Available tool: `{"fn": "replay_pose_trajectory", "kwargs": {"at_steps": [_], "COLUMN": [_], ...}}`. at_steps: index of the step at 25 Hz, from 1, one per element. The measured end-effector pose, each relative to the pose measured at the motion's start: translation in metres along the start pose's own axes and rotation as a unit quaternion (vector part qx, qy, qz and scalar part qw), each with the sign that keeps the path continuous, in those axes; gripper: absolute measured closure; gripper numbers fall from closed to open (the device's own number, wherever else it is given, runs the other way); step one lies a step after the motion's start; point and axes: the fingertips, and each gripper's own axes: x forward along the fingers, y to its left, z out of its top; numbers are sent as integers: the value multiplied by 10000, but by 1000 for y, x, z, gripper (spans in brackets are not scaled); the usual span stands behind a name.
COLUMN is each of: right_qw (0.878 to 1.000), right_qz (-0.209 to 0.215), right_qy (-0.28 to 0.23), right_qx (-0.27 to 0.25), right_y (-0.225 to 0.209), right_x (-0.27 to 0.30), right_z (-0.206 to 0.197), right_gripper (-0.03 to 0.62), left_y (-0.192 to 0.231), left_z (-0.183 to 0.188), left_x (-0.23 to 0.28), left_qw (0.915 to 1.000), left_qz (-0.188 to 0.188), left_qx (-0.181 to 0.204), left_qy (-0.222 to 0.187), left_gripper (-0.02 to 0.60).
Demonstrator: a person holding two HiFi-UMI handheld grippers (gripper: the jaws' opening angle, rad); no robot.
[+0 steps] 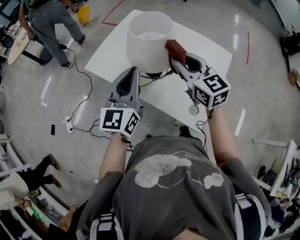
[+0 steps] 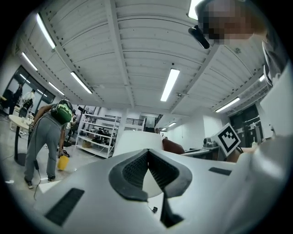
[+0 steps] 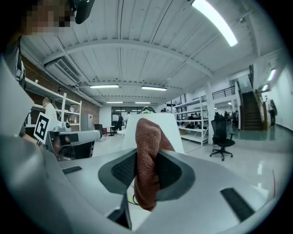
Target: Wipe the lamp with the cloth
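A white lamp (image 1: 146, 44) with a wide drum shade stands near the middle of the white counter (image 1: 208, 54), its dark base (image 1: 153, 74) showing just under the shade and a thin cord (image 1: 149, 83) running from it across the top. The right tongs (image 1: 174, 60) are closed on a reddish-brown cloth (image 1: 172, 48); in the right gripper view the cloth stands bunched between the 2 ribbed pads, rising above them and hanging a little below. In the head view the cloth sits at the shade's right side close to its upper rim, against it or just beside it; contact cannot be told for sure. The left tongs (image 1: 133, 71) point at the near side of the shade, low down and close to the base, apart from the cloth. In the left gripper view their pads meet at the tips with nothing held between them, and the white shade shows just past them. Each pair of tongs carries a cube with square markers at the rear, near the person's hands. A small grey disc (image 1: 193, 110) lies near the counter's near edge. On the floor beyond the counter another person (image 1: 50, 21) bends over beside a yellow container (image 1: 83, 14).
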Motion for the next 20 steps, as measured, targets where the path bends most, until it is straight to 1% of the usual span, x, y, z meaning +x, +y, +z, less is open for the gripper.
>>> {"fn": "replay_pose_trajectory", "kwargs": {"at_steps": [4,7,10,12,16,20], "right_qw": [9985,9957,9932,9932,9962,9992], "right_qz": [-329,-476,-454,-401,-217,-28], "right_qy": [318,593,857,882,544,152], "right_qx": [312,531,641,652,637,366], "right_y": [10,20,32,40,50,50], "right_x": [0,5,10,11,0,-14], "right_z": [-41,-66,-87,-93,-81,-38], "right_gripper": [497,497,497,497,497,497], "left_y": [3,10,15,17,19,17], "left_z": [-15,-27,-36,-38,-43,-35], "left_x": [-11,-17,-21,-25,-31,-31], "left_qw": [9990,9974,9962,9962,9965,9971], "left_qz": [-298,-434,-416,-335,-99,130], "left_qx": [-179,-327,-442,-487,-427,-268], "left_qy": [276,481,620,638,711,699], "left_gripper": [575,574,574,574,574,574]}}
